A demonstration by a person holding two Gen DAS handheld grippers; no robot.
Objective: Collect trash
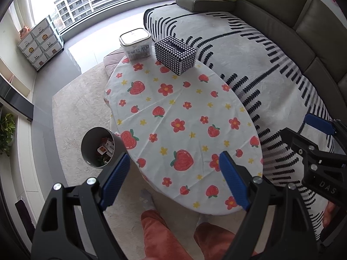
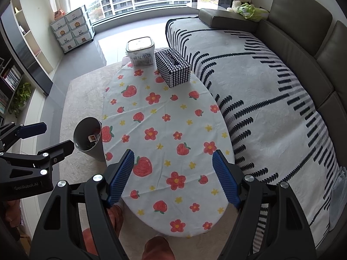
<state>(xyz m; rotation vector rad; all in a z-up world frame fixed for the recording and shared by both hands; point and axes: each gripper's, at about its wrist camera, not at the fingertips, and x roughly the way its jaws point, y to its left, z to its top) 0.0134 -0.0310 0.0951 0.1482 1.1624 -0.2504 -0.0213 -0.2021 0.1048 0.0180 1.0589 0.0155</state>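
Left wrist: trash bin (image 1: 102,147) left of both spread, empty claws (image 1: 175,181).

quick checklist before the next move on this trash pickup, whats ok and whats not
1. Left tongs open and holding nothing: ok.
2. Right tongs open and holding nothing: ok.
3. Trash bin upright on the carpet beside the table, mouth unobstructed, wrappers inside: ok.
4. Trash to pick up on the tablecloth: not ok, none visible; only the tissue box and lidded container stand there.
5. Trash on the carpet or sofa blanket: cannot tell, none seen in either view.
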